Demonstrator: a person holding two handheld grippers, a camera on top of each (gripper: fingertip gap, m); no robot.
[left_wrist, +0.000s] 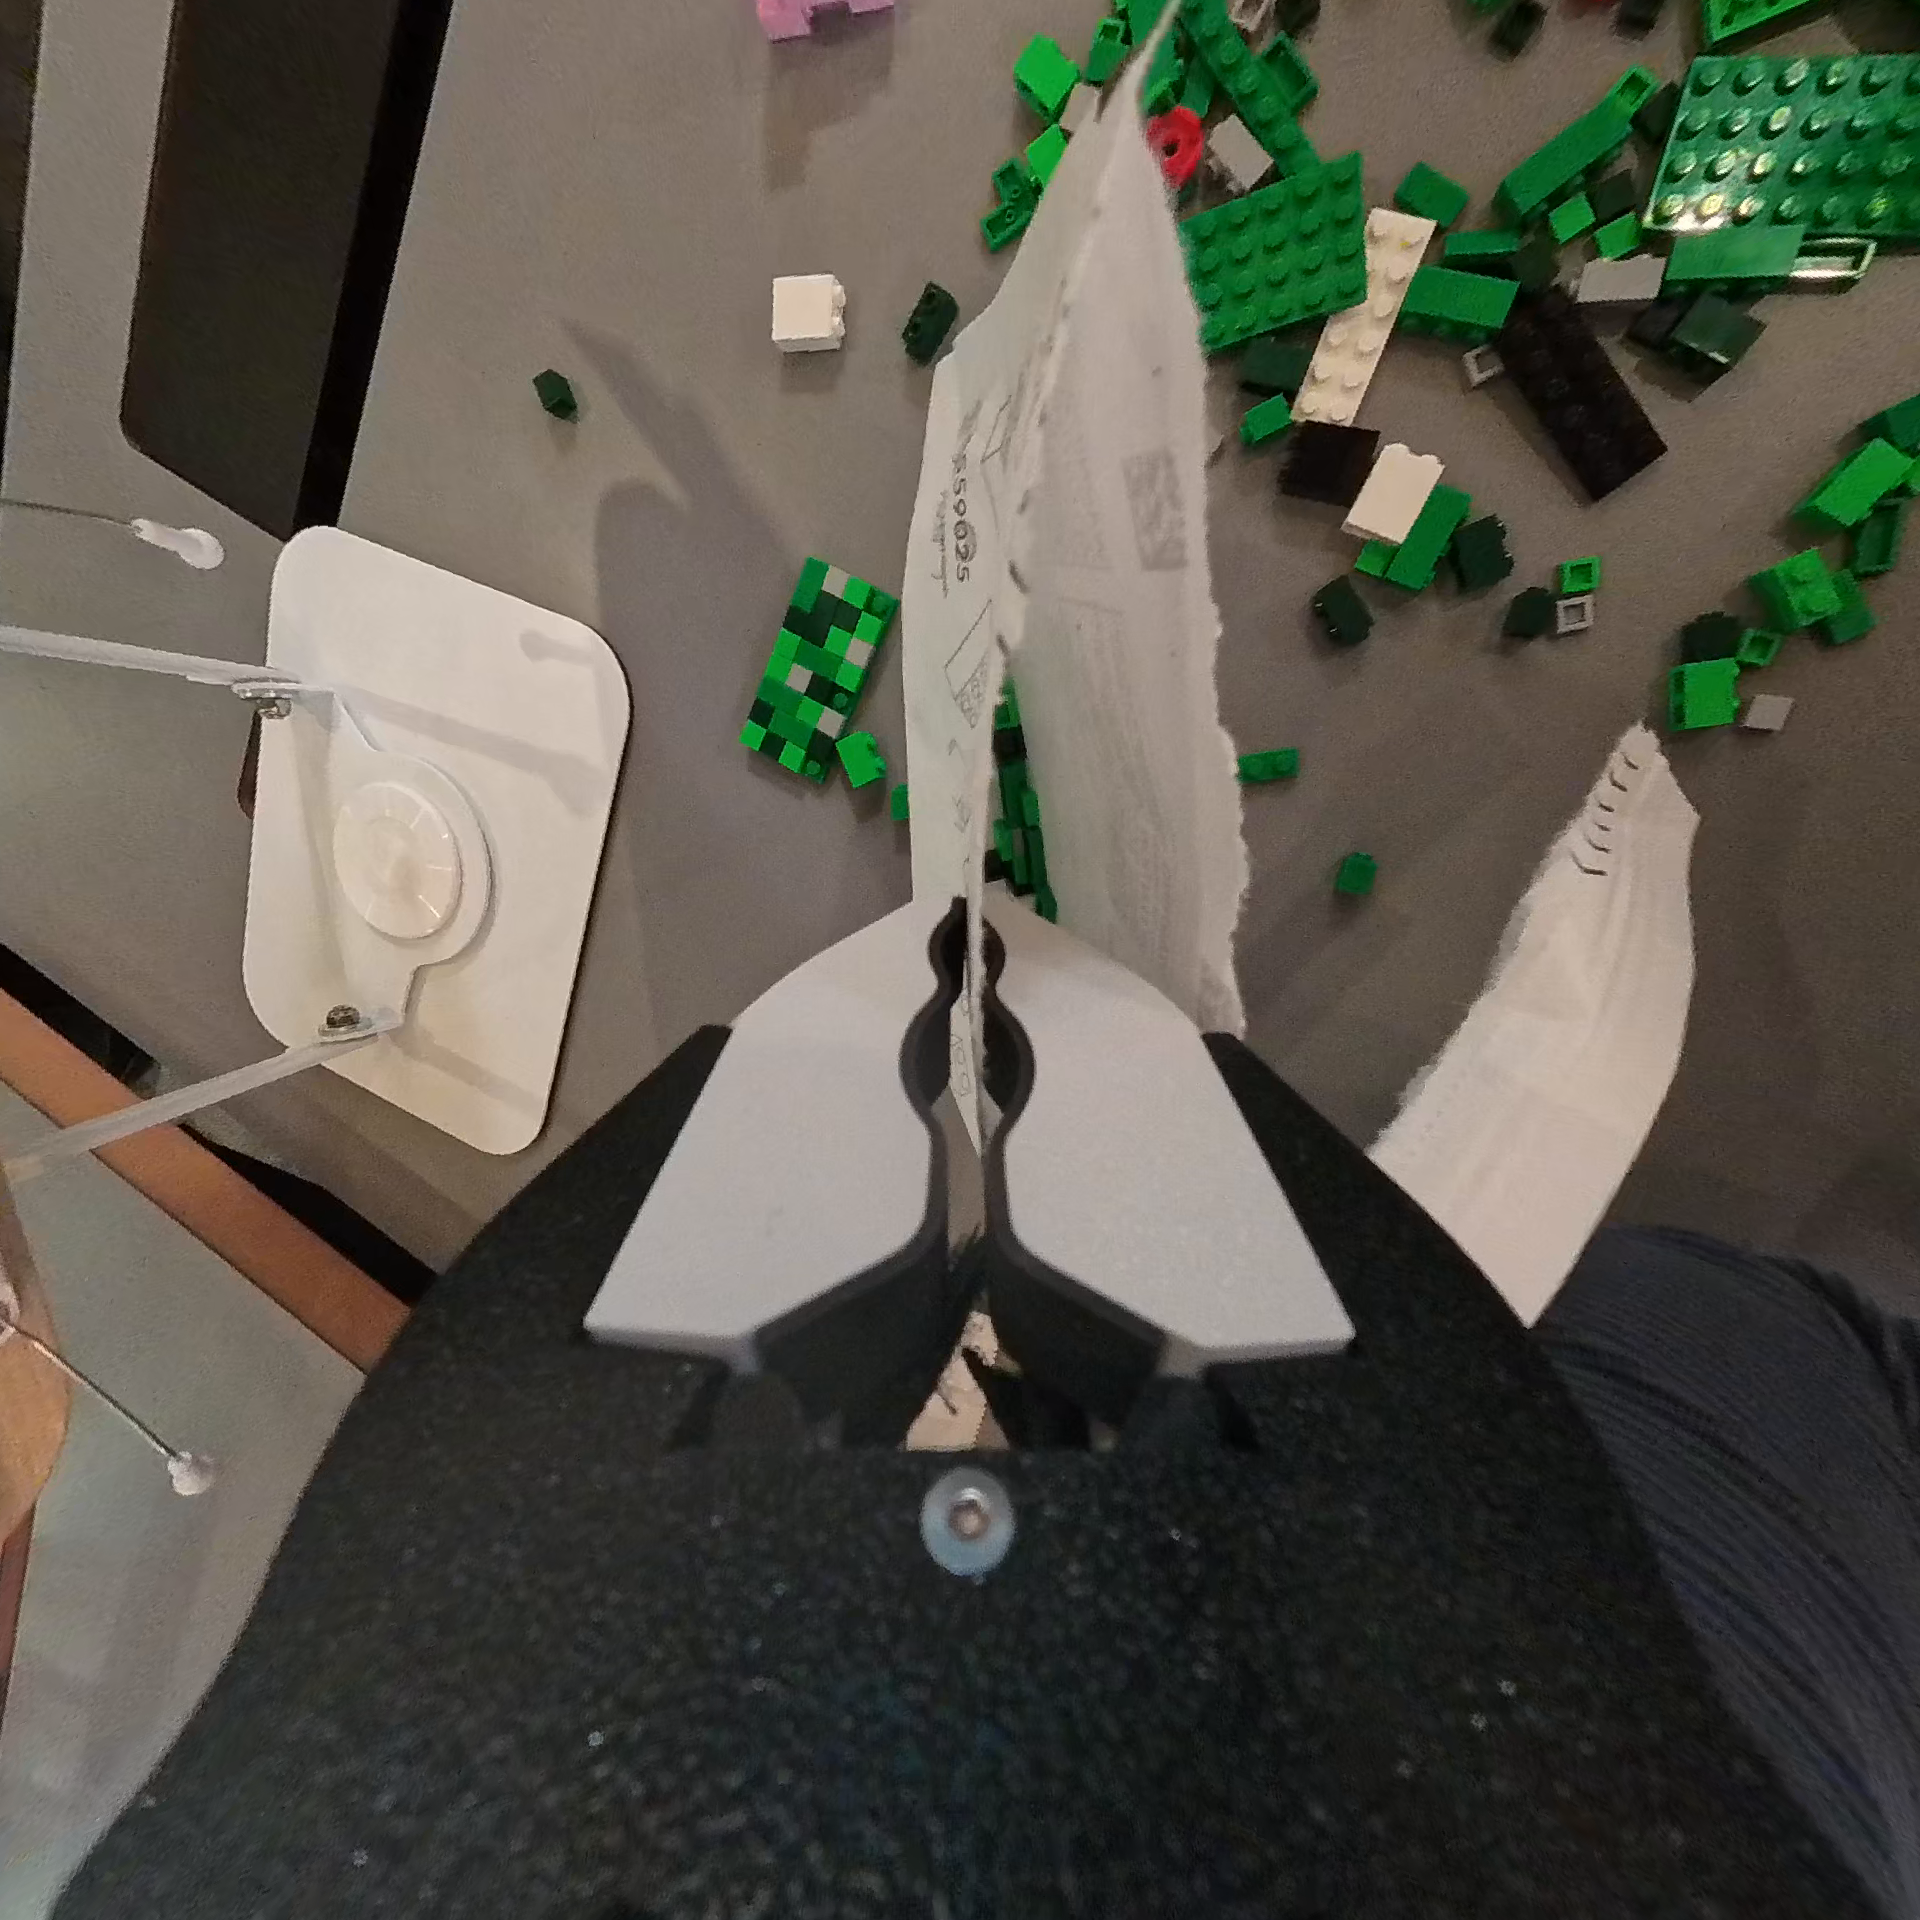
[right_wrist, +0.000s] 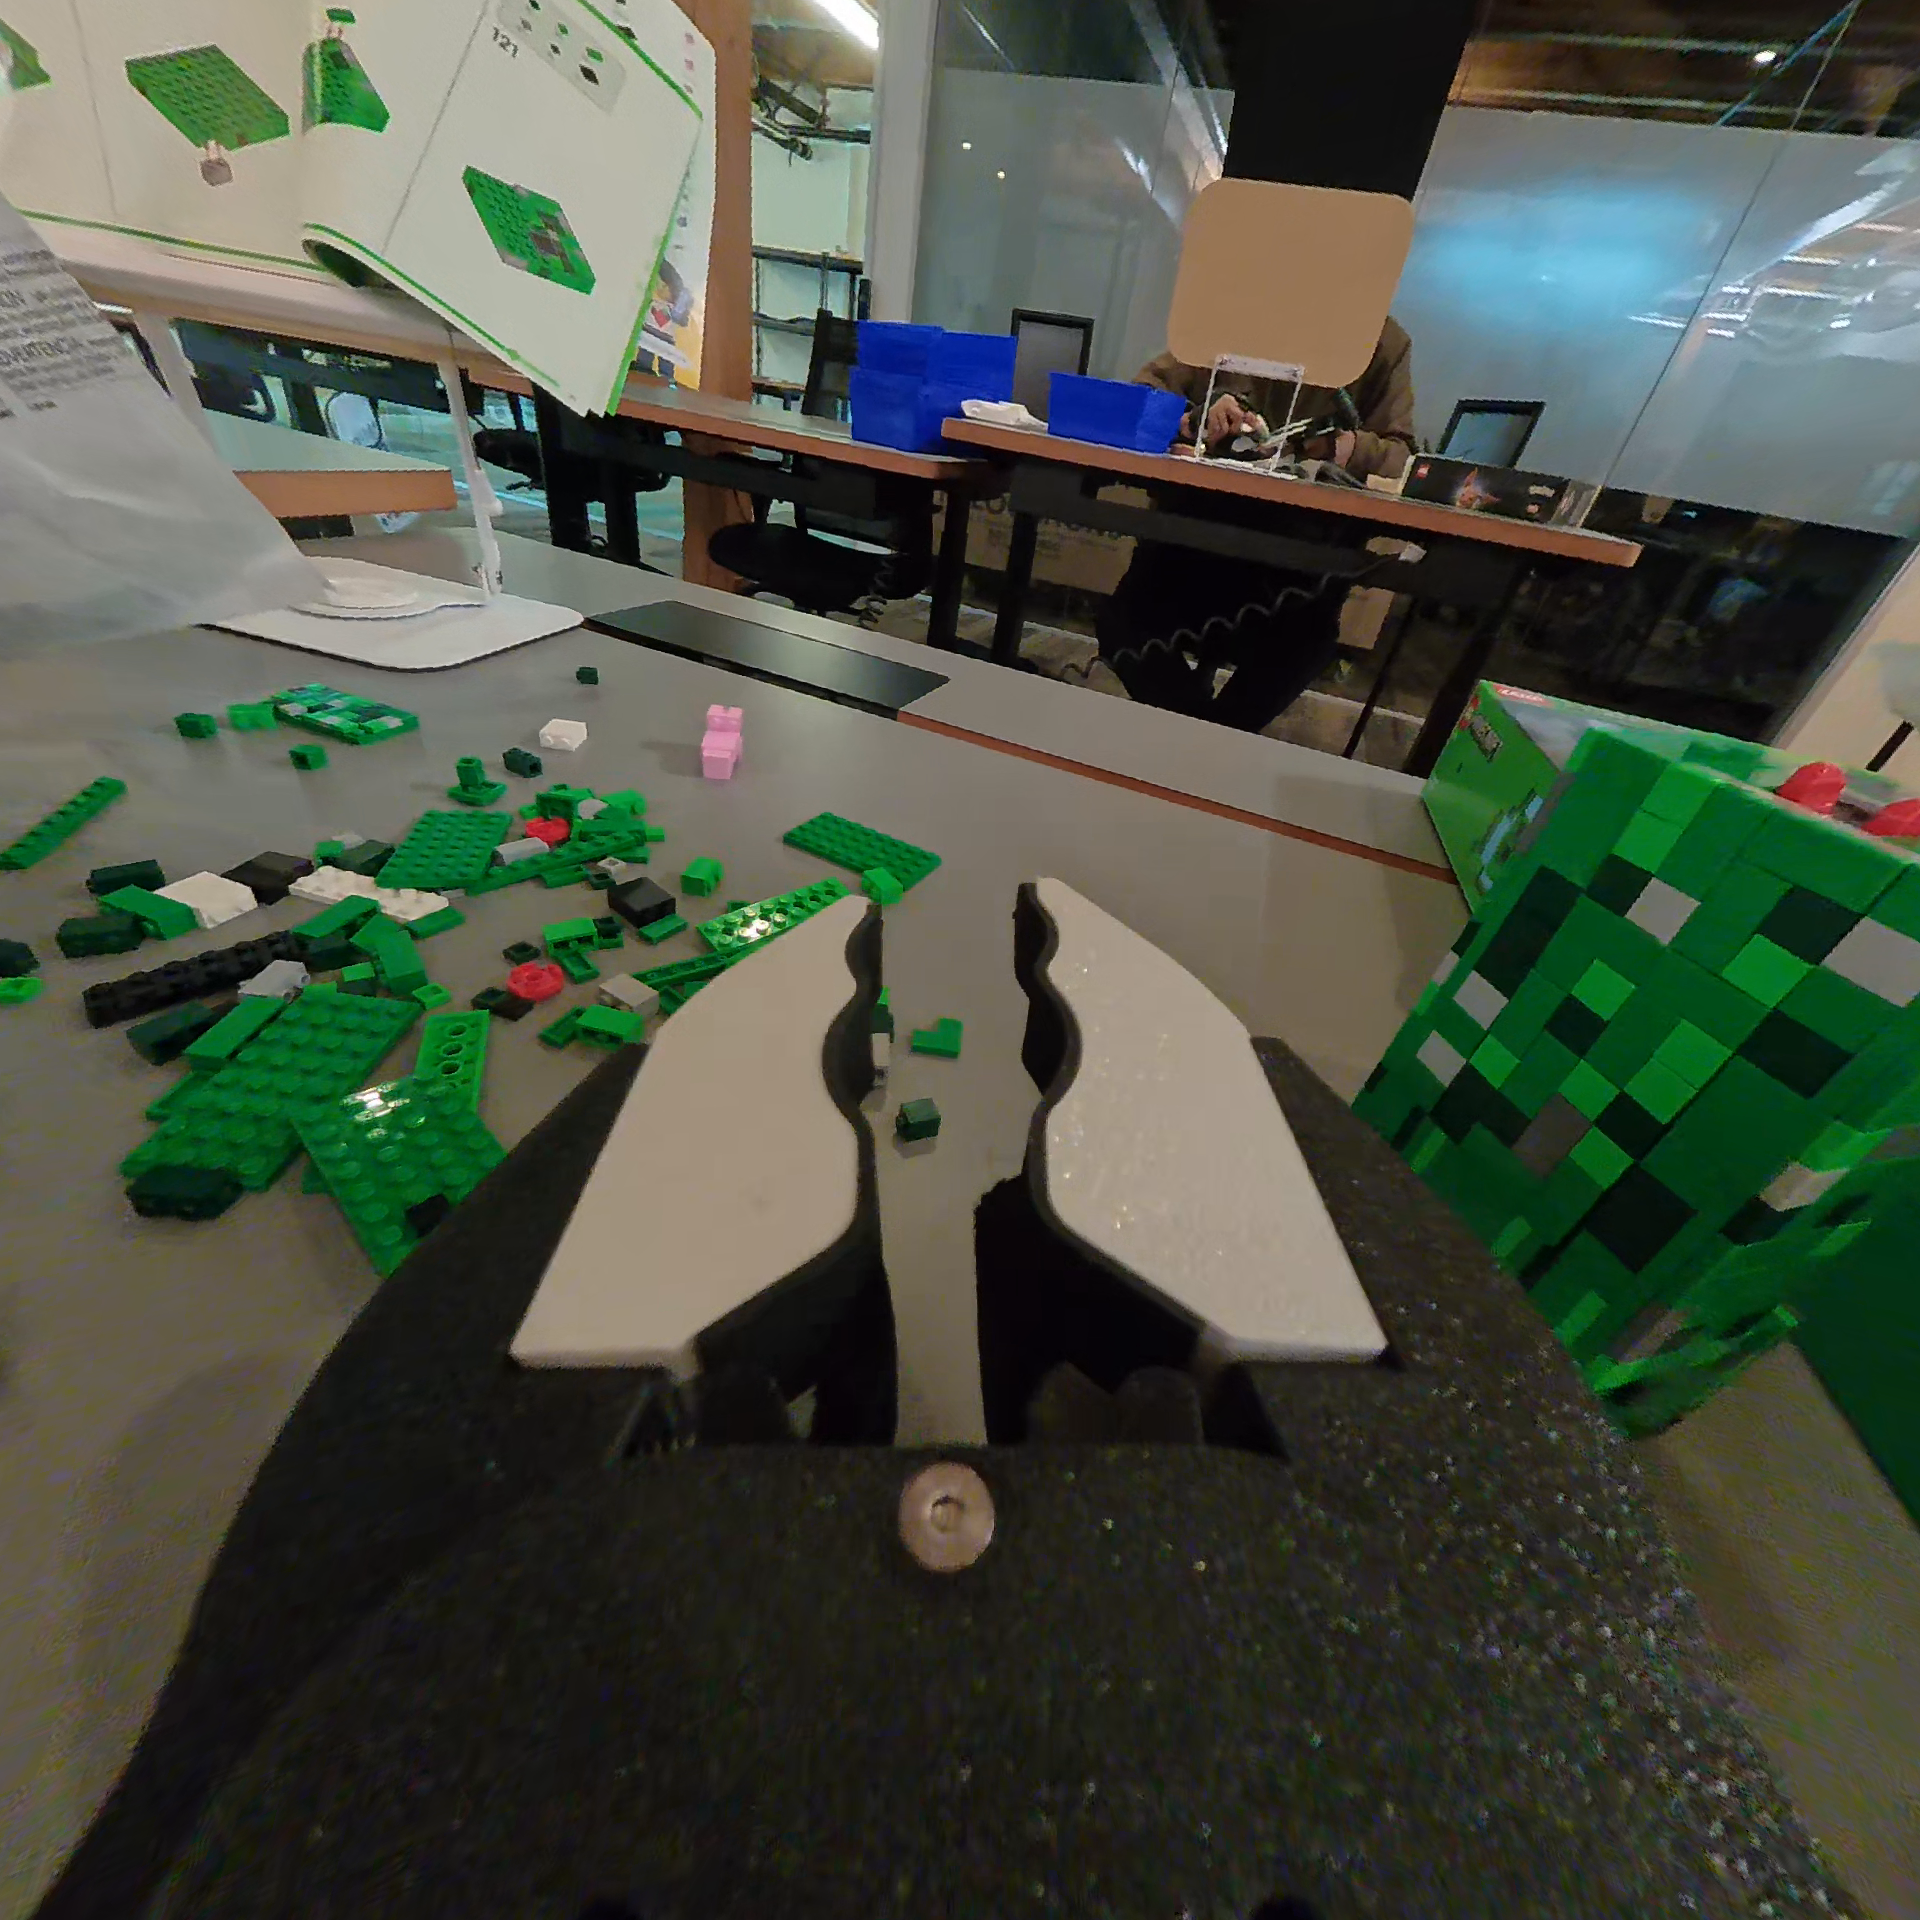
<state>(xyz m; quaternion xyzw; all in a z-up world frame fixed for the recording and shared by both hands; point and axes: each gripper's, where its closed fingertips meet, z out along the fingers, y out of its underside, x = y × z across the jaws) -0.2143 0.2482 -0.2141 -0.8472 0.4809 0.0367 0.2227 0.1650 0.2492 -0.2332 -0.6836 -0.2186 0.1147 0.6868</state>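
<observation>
Paper bag (left_wrist: 1101, 582), one, torn, is pinched in the left hand-held gripper (left_wrist: 971, 935). The right hand-held gripper (right_wrist: 948, 904) hangs spread above one grey surface (right_wrist: 1143, 831); only its view shows the one green block figure (right_wrist: 1662, 1039).

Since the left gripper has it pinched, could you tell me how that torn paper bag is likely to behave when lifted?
The torn paper bag probably stays light and floppy: it is thin, and the left gripper pinches only one edge. Its ragged edges suggest it would tear further if tugged. It may sway over the loose green bricks.

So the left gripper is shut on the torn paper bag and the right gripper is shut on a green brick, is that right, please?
Not quite: the right gripper is open and holds nothing, as the right wrist view shows. The left gripper is indeed shut on the torn paper bag.
</observation>
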